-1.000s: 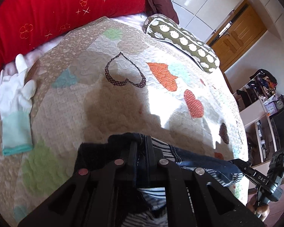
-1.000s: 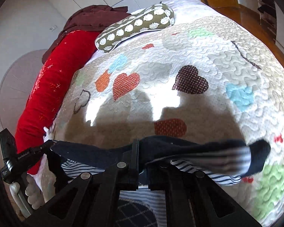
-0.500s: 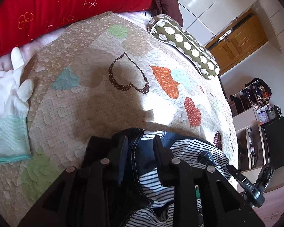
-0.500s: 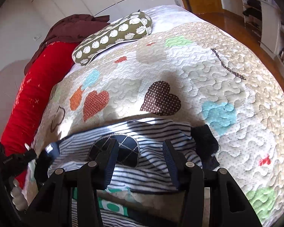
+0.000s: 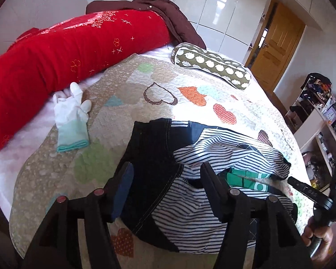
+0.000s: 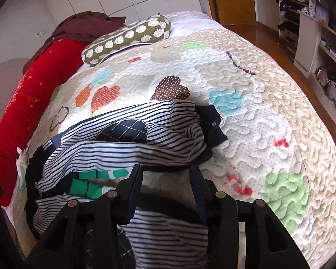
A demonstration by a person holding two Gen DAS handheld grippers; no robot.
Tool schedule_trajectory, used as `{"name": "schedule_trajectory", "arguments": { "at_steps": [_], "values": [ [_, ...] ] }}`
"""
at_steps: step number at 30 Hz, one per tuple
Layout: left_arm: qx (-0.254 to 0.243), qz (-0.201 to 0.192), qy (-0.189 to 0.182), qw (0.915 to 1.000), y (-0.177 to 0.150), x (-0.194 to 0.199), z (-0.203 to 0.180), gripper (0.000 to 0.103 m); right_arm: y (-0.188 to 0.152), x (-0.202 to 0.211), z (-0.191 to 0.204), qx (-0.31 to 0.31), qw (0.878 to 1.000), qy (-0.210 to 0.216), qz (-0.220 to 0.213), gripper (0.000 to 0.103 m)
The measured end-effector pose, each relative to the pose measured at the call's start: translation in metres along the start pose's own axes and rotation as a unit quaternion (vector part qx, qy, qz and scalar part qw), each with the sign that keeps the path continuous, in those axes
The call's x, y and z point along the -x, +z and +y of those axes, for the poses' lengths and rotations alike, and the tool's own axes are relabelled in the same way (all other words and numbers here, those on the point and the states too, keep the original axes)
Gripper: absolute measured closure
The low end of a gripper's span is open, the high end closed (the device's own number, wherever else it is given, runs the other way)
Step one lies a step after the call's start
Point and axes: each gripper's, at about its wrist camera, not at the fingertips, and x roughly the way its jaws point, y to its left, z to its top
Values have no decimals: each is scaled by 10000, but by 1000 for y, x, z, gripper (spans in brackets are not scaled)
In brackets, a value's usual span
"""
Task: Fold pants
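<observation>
So my left gripper [image 5: 165,177] is spread wide, nothing between the fingers, hanging just over the pants [image 5: 197,172]. Same for my right gripper [image 6: 165,177]: fingers well apart, holding nothing. A second ago both were clamped on the dark waistband and lifting it; now I've let go and the pants lie in a rumpled, half-folded heap on the heart quilt [image 6: 257,112], striped lining showing. White glove [image 5: 72,121] lies off to the left beside the red bolster [image 5: 67,53].
</observation>
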Motion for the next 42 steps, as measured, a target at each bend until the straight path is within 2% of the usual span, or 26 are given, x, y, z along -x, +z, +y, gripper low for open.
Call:
{"name": "schedule_trajectory", "arguments": {
  "at_steps": [5, 8, 10, 12, 17, 22, 26, 30, 42],
  "values": [
    [157, 133, 188, 9996, -33, -3, -5, 42, -53, 41, -2, 70, 9992, -103, -371, 50],
    [-75, 309, 465, 9984, -46, -9, -10, 42, -80, 39, -5, -37, 9996, -136, -231, 50],
    [-159, 242, 651, 9975, -51, -6, -11, 42, -93, 31, -8, -89, 9999, -116, -71, 49],
    [-188, 177, 711, 9971, -53, -1, -10, 42, -101, 21, -9, -33, 9996, -278, 16, 49],
    [-291, 18, 915, 9954, -54, 7, -10, 42, -104, 18, -1, 110, 9992, -390, -63, 39],
    [-389, -41, 988, 9943, -54, 6, -13, 41, -111, 16, 7, 394, 9976, -547, -157, 36],
    [-397, 5, 990, 9943, -55, 2, -14, 41, -116, 9, 18, 746, 9942, -743, -212, 24],
    [-373, 103, 1018, 9941, -57, -4, -12, 41, -122, 5, 27, 976, 9890, -1047, -360, 22],
    [-448, 322, 960, 9938, -60, -18, -14, 41, -133, 4, 31, 1134, 9850, -1091, -711, 17]
  ]
}}
